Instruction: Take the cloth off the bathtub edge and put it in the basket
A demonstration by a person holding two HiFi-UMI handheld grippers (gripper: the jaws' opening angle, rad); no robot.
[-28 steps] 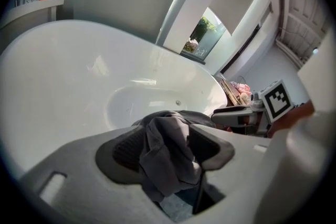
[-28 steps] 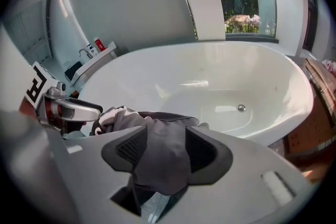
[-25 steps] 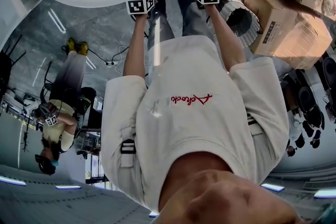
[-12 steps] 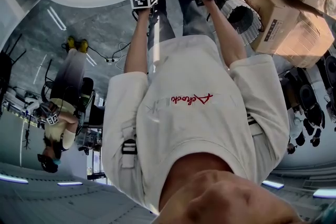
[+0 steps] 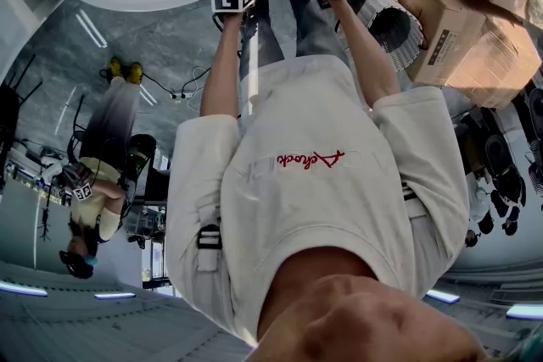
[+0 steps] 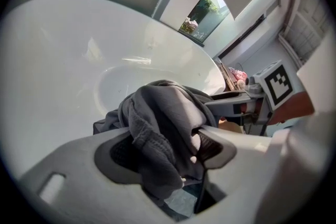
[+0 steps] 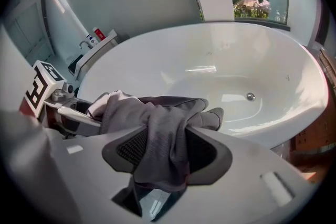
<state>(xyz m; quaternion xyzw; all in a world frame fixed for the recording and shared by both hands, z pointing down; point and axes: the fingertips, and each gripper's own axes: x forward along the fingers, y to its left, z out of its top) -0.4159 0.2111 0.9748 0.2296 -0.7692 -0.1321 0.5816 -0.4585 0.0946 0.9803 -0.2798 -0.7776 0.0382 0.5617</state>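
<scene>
Cloth: a grey, soft-knit cloth [image 6: 157, 118] lies bunched in a heap on the rim of the white bathtub [image 6: 73, 55]. It sits right between the jaws of both grippers.
Left gripper: the left gripper [image 6: 170, 138] has just been closing its jaws. Both dark pads now press into a thick fold of the cloth.
Right gripper: the right gripper [image 7: 167, 139], close beside the left one, has also just been closing. Its pads pinch another fold of the same heap.
Handling: the cloth looks light, limp and not slippery, with nothing to break. It will probably sag and trail loose ends once lifted. The thick gathered folds already between the pads seem the best place to hold, and two grips close together should keep it bundled.
Basket: a ribbed white container [image 5: 397, 28] with a dark opening stands just outside the right gripper, lower than the tub rim. It is probably the basket.
Hard to make out: the jaws cover the rim under the cloth, so how much cloth hangs over it is unclear. Whether any corner is snagged cannot be told. The person's white shirt [image 5: 314, 182] fills most of the head view.
</scene>
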